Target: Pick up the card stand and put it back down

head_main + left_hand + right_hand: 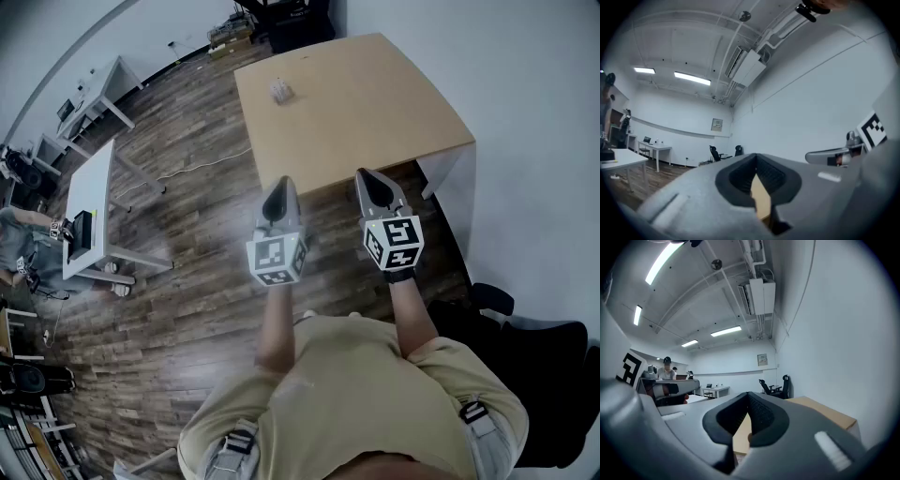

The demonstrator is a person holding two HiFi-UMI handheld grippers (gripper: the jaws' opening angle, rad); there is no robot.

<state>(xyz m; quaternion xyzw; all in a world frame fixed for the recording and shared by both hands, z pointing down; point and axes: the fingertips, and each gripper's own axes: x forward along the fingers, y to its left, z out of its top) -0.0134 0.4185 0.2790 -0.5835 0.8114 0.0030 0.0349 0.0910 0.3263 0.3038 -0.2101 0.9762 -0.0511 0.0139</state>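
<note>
The card stand (281, 90) is a small pale object standing on the far left part of the light wooden table (375, 103). Both grippers hang level in front of the table's near edge, well short of the stand. My left gripper (281, 184) is shut with nothing in it; its tips meet in the left gripper view (756, 160). My right gripper (367, 175) is also shut and empty, its tips meeting in the right gripper view (749, 397). The stand is hidden in both gripper views; only a strip of the table (825, 411) shows.
A white desk (94, 202) with a dark box on it stands on the wooden floor to the left. A black office chair (530, 328) is at my right. A person (14, 246) sits at the far left edge. White walls lie beyond the table.
</note>
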